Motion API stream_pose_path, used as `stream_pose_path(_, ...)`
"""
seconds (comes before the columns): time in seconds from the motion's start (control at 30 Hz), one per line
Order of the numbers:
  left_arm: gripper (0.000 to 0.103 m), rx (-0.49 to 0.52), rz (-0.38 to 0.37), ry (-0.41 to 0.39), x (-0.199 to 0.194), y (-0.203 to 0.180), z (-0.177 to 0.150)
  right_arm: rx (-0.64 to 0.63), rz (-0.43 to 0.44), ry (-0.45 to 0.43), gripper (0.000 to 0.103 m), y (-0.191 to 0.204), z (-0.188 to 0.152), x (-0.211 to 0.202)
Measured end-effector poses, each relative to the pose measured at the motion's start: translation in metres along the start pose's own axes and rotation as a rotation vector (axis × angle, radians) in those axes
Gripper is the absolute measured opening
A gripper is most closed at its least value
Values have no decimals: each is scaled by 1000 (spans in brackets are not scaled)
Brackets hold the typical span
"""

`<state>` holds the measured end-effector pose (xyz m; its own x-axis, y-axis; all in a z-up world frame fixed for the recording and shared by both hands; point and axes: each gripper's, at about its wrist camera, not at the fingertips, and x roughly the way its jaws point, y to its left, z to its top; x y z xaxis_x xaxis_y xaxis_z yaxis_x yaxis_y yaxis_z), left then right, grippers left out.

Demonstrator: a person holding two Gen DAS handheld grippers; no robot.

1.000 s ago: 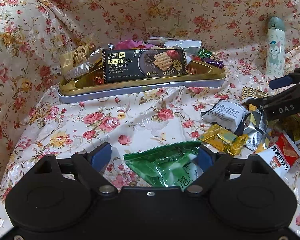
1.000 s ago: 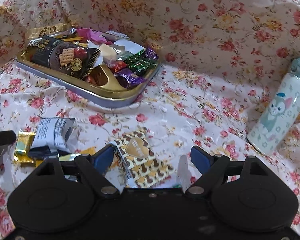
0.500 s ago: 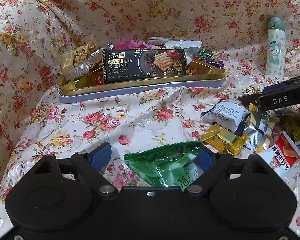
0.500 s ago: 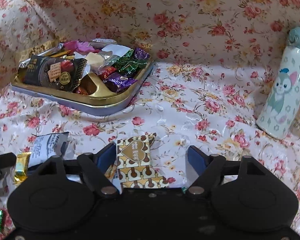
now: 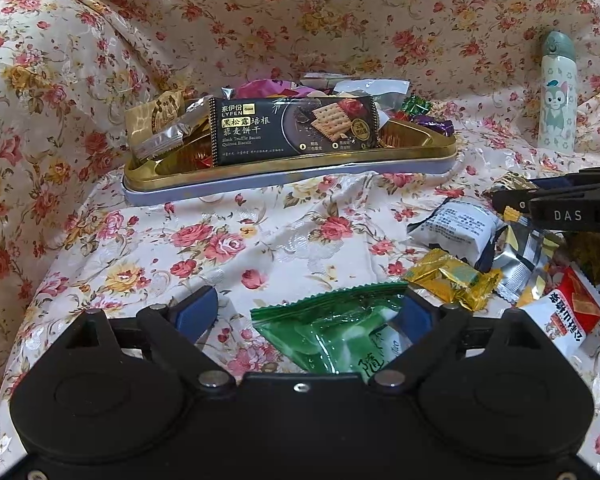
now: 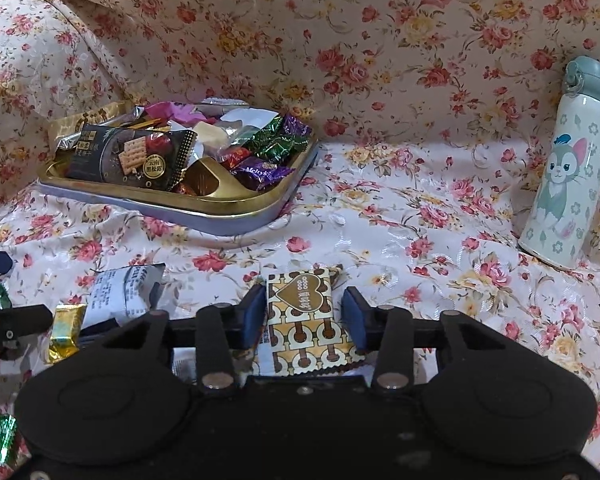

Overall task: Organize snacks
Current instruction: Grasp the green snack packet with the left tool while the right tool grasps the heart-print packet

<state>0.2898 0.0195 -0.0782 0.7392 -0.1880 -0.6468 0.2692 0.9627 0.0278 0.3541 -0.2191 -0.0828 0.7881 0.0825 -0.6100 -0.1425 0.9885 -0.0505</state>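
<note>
A gold tray point(image 5: 292, 172) point(image 6: 236, 204) with a blue rim sits on the flowered cloth. It holds a black cracker packet point(image 5: 292, 128) point(image 6: 132, 156) and several wrapped sweets. My left gripper point(image 5: 306, 310) is low over the cloth and its jaws are opening. A green packet point(image 5: 332, 332) lies between them against the right finger, unpinched. My right gripper point(image 6: 304, 312) is closing around a brown-and-gold heart packet point(image 6: 300, 312). The left pad meets the packet's edge and a small gap shows at the right pad.
Loose snacks lie between the grippers: a white packet point(image 5: 456, 224) point(image 6: 120, 292), a gold sweet point(image 5: 448, 280) point(image 6: 66, 328) and a red-and-white packet point(image 5: 568, 312). A cat-print bottle point(image 5: 556, 96) point(image 6: 568, 172) stands at the right. Flowered sofa cushions rise behind and to the left.
The right gripper's jaws have drawn in from wide apart to close around the heart packet, and its view has rolled level. The left jaws have widened slightly; the left hand has stayed put.
</note>
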Motion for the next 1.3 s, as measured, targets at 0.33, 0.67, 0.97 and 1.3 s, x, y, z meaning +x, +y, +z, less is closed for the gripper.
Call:
stream_pose_path(0.33,92,-24,11,21,-1,2,4,38,-12,-11,37,-5,0,0)
stream_pose_path(0.67,90,-40,50,3,-36,-5,18,34,-17,-10,37,-4,0,0)
stream_pose_path(0.97,90,-32,79,75,-38,-16,0,35,-16,-10,37,-4,-1,0)
stream_pose_path(1.3,85,-126,85,122,-19,-8,2,40,-15,-10,37,-5,-1,0)
